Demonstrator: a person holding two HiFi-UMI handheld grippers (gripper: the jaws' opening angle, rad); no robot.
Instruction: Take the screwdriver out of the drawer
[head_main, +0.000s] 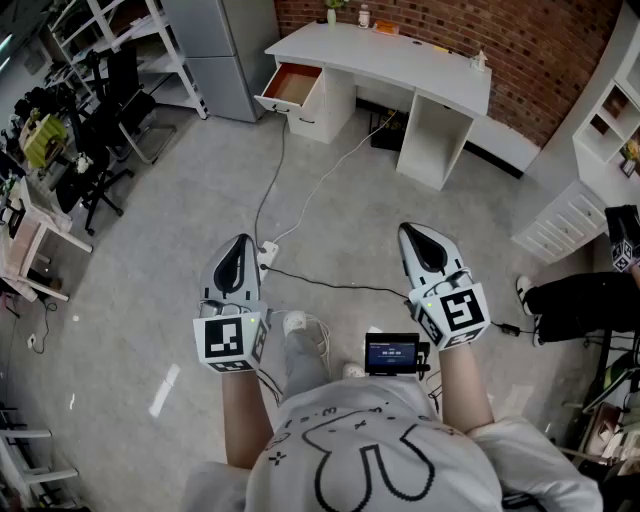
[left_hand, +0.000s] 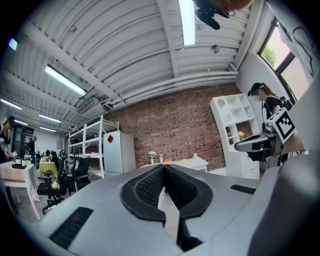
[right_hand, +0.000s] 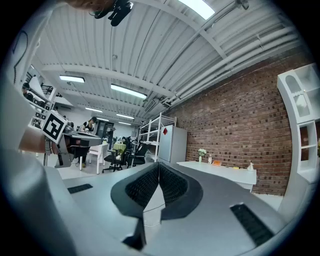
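I hold the grey left gripper (head_main: 242, 241) and grey right gripper (head_main: 409, 231) clenched, empty, well apart from the white desk's open wood-lined drawer (head_main: 292, 86). I can't see the screwdriver, so the whole task is yet to do.

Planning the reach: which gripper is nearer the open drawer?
Left. The left gripper is well short of the drawer, slightly to its left; the right gripper is farther off to its right.

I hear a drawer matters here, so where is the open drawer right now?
In the head view, the open drawer sticks out from the left end of the white desk at the top, beside the grey cabinet.
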